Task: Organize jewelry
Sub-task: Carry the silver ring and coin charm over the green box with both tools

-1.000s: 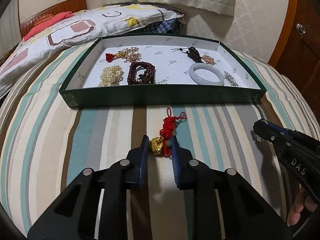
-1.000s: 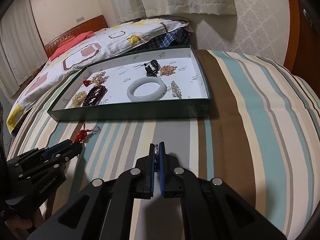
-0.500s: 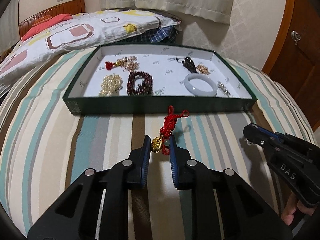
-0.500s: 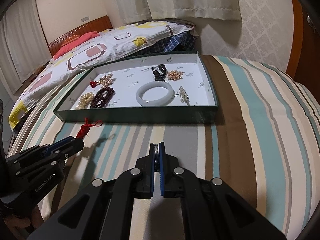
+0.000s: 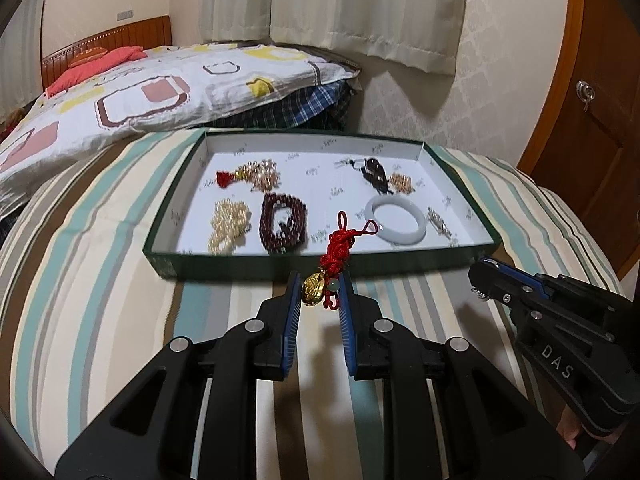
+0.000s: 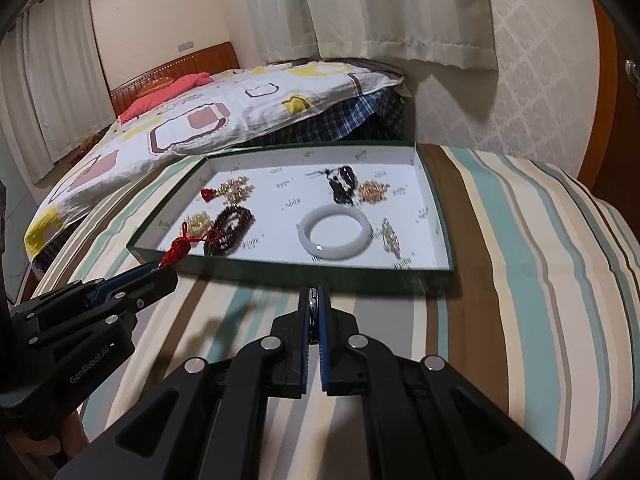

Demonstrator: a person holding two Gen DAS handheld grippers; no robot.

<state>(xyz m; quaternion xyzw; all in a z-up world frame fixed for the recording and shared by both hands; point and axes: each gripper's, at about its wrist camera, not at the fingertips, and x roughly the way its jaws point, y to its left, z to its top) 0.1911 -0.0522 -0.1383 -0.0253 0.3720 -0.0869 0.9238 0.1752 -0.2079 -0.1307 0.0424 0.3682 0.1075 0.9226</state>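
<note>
My left gripper [image 5: 319, 285] is shut on a gold pendant with a red knotted cord [image 5: 314, 289] and holds it in the air just before the green tray's near wall [image 5: 256, 268]. The cord's red loops [image 6: 182, 245] stick up past the fingers. My right gripper [image 6: 315, 300] is shut on a small silvery metal piece [image 6: 312, 300], low over the striped bedspread, short of the tray. In the tray lie a white bangle [image 5: 395, 222], dark red beads [image 5: 283, 224], pearl beads [image 5: 230, 226], a gold cluster with a red tassel [image 5: 250, 174] and a dark charm [image 5: 374, 172].
The tray's white floor [image 6: 288, 204] has bare room in its middle. A silver brooch [image 6: 390, 236] and a small gold cluster [image 6: 372, 192] lie at its right. A patterned quilt [image 5: 132, 92] is piled behind, a wooden door [image 5: 596, 92] at right.
My left gripper closed on the pendant, lifted it off the bedspread and carried it toward the tray. My right gripper also rose and moved nearer the tray, still shut.
</note>
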